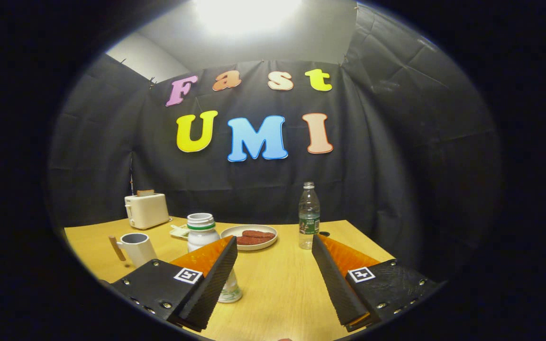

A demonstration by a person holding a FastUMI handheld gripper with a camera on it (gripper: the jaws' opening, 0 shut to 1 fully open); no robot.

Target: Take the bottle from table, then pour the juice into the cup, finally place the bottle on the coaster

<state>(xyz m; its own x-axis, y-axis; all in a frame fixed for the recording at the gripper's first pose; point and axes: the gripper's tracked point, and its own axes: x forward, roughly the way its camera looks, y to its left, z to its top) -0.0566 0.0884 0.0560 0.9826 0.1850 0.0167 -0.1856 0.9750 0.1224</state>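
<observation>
The bottle (309,215) stands upright on the surface, beyond the right fingertip and slightly aside of the gripper (274,244) (jaws wide open, holding nothing).

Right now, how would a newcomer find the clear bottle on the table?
Start at the wooden table before the black cloth wall. The open tool grips nothing; just beyond its right finger stands the clear bottle, right of the plate. It is tall, see-through and green-labelled, unlike the squat white jar.

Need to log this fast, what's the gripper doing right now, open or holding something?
Gripper: open, fingers spread wide, holding nothing; the clear plastic bottle stands beyond the right finger.
</observation>
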